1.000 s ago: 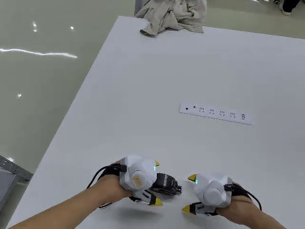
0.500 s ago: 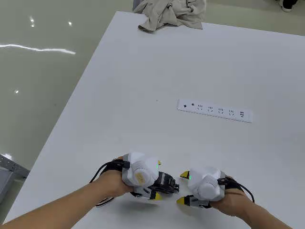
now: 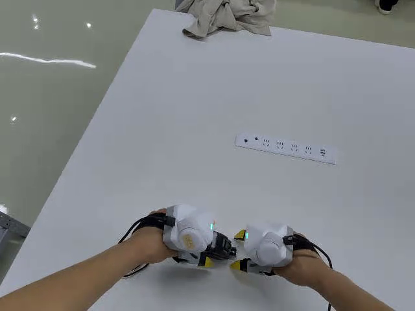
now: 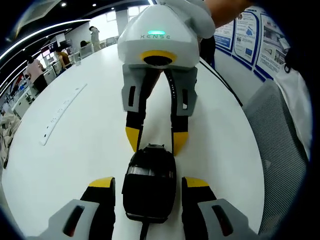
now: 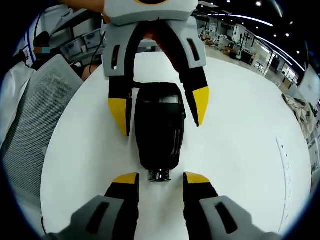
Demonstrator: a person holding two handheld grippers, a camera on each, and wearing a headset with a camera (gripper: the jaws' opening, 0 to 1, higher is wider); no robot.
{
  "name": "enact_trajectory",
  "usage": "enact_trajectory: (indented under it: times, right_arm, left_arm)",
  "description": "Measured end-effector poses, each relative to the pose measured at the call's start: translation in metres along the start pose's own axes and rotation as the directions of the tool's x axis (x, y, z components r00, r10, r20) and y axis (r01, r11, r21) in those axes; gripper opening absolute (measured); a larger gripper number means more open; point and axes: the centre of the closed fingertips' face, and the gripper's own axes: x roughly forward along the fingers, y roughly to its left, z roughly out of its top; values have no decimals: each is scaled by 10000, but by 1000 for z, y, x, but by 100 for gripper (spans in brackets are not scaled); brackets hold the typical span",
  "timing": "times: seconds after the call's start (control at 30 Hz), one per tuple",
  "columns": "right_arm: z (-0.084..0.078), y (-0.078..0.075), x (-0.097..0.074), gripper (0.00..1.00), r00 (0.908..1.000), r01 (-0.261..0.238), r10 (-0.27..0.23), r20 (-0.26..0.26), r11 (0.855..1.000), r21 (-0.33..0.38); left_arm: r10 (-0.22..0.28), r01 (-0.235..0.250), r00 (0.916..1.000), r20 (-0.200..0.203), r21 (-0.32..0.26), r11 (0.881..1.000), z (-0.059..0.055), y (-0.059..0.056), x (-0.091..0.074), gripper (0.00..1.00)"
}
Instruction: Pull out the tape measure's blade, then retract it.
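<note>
A black tape measure (image 3: 222, 246) lies low over the white table (image 3: 194, 129) near its front edge. My left gripper (image 3: 216, 247) is shut on its body; in the left gripper view the case (image 4: 150, 185) sits between my yellow-tipped fingers (image 4: 102, 184). My right gripper (image 3: 237, 250) faces it from the right and is open. In the right gripper view, its tips (image 5: 125, 180) stand on either side of the metal blade hook (image 5: 160, 175) without touching. The blade is inside the case (image 5: 160, 125).
A white power strip (image 3: 285, 148) lies mid-table, beyond the grippers. A crumpled grey cloth (image 3: 224, 14) sits at the far edge. The table's left edge (image 3: 84, 162) drops to a shiny floor. A grey mesh chair (image 4: 280, 130) stands close by the person.
My right gripper has moved left toward the tape measure, closing the gap, so its open tips now flank the hook end. The left gripper still holds the case.
</note>
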Motion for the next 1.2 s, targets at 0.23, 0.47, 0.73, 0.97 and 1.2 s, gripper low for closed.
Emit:
enact_trajectory:
  times: [0.23,0.47,0.73,0.97,1.2]
  right_arm:
    - [0,-1,1,34,10000,-15,15,-22,10000,93]
    - [0,-1,2,29,10000,-74,74,-10,9998,168]
    - [0,-2,2,25,10000,-88,87,33,9993,353]
    - [0,-1,2,19,9999,-147,146,14,9992,363]
    - [1,1,2,16,9998,-190,192,-38,9990,417]
  left_arm:
    - [29,-29,10000,12,146,9999,1,1,0,45]
    - [-48,50,10000,-57,298,9995,0,0,4,41]
    - [-15,19,9999,-112,352,9994,-1,2,4,38]
    - [-29,32,9999,-98,365,9993,-1,1,4,37]
    - [-27,31,9999,-108,371,9993,-2,1,4,37]
